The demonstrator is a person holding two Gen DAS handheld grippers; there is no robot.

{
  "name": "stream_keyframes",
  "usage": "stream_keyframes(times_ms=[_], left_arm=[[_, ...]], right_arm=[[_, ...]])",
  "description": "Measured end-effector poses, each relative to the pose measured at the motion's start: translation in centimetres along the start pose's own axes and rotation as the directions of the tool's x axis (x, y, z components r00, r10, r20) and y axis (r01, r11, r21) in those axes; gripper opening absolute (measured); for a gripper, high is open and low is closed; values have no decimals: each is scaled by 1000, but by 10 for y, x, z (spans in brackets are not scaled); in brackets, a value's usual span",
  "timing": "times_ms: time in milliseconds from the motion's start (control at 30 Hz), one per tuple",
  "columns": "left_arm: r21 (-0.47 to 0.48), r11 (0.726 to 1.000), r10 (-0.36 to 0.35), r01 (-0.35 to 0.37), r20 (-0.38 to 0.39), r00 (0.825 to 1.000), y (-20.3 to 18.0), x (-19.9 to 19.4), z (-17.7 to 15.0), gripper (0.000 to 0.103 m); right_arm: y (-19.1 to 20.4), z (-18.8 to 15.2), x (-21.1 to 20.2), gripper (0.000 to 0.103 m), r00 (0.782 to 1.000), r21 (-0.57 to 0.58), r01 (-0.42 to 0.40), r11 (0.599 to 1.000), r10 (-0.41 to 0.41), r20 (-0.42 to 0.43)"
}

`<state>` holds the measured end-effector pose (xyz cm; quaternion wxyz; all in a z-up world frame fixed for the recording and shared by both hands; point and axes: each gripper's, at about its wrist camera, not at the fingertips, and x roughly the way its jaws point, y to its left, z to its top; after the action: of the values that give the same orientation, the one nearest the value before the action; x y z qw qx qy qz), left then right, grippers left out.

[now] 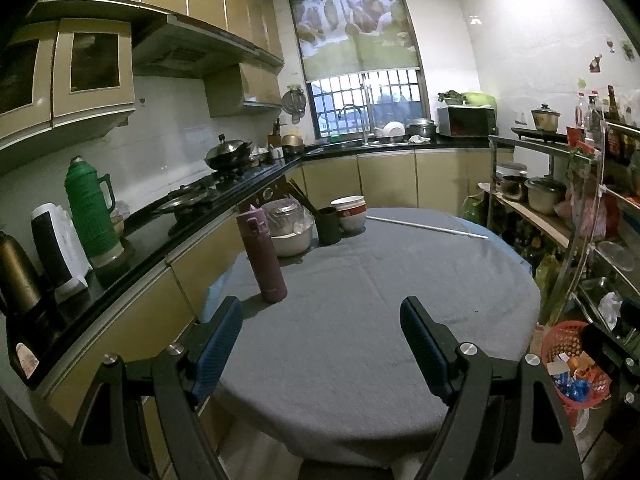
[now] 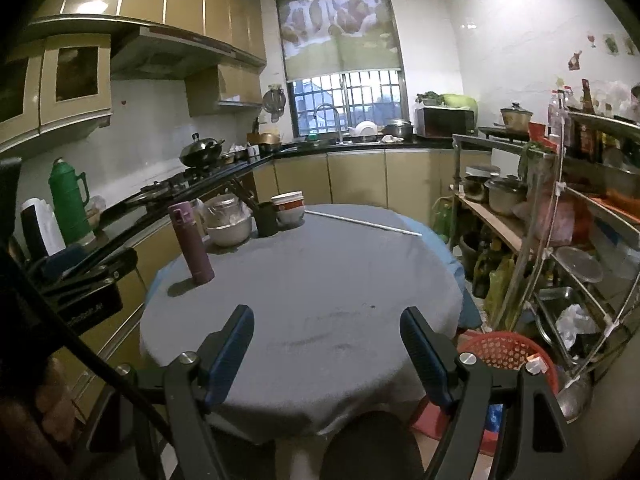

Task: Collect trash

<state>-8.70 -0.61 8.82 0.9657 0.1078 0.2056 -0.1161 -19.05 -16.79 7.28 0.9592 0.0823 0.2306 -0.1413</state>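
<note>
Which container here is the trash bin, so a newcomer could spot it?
Start at the round table with the grey cloth, then look down to the floor at its right edge, in front of the metal shelf rack. The bin is the red-orange mesh basket with wrappers inside, the only perforated plastic container there.

My round table wore a matt grey cloth; the mauve flask looked smooth. At right sat a red perforated plastic basket. The far-left black countertop gleamed.
</note>
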Motion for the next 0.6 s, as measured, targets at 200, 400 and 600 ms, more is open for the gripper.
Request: stream_keyframes(times_ms=[200,400,600], left_arm=[[-14,1000,7,-7,5,1000,4,-1,2,82],[-20,1000,6,-6,8,1000,6,-2,3,82],[-31,999,15,-14,19,1000,6,-7,6,88]], right_arm=[[6,7,1,79,1000,-17,-2,1000,2,8],[11,13,3,79,1000,-27,-2,1000,3,13],[12,15,3,79,1000,-17,-5,1000,6,11]])
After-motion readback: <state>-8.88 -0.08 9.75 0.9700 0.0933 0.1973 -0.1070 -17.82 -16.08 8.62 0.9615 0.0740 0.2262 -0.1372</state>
